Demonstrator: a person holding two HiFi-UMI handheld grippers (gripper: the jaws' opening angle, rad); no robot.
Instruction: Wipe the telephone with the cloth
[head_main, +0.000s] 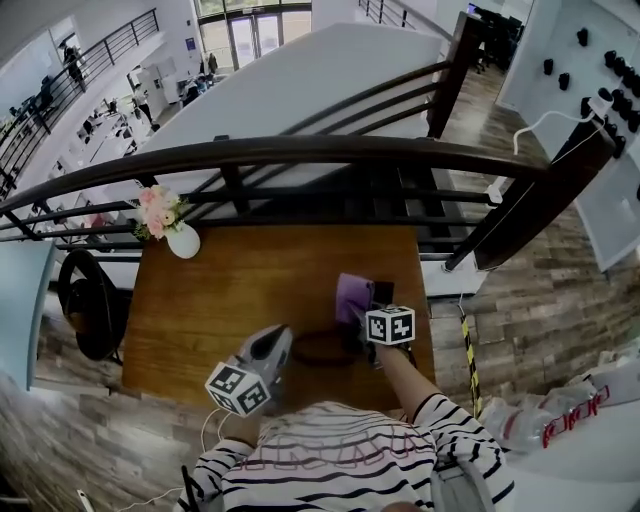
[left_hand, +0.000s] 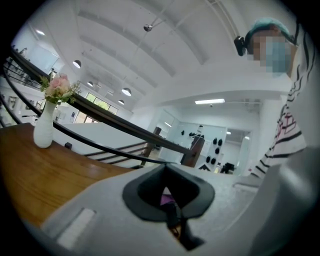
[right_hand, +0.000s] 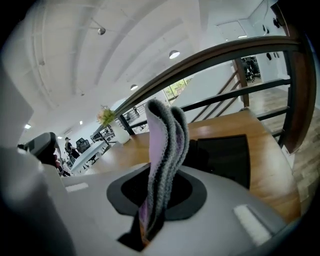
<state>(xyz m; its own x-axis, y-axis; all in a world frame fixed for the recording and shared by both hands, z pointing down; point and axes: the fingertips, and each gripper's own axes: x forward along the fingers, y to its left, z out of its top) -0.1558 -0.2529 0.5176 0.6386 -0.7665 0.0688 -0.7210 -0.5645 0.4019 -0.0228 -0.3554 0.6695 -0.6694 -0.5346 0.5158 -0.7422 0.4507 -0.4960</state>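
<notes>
Telephone (head_main: 383, 293): black, flat on the bench (head_main: 220, 300), right of the middle.
Cloth (head_main: 352, 297): purple and grey, just beside the telephone.
Right gripper (head_main: 365, 322): pinching the cloth.
Left gripper (head_main: 278, 340): pressed together, holding nothing, lower left.

Bright, even light; ceiling lamps (left_hand: 126, 92) glare; fisheye warp, dark corners, blurred foreground.

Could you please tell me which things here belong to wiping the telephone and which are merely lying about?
Part of the job:
- cloth, clamped in the right gripper
- black telephone, on the wooden table just beyond the cloth

Lying about:
- white vase of flowers at the table's far left corner
- black bag on the floor beside the table
</notes>
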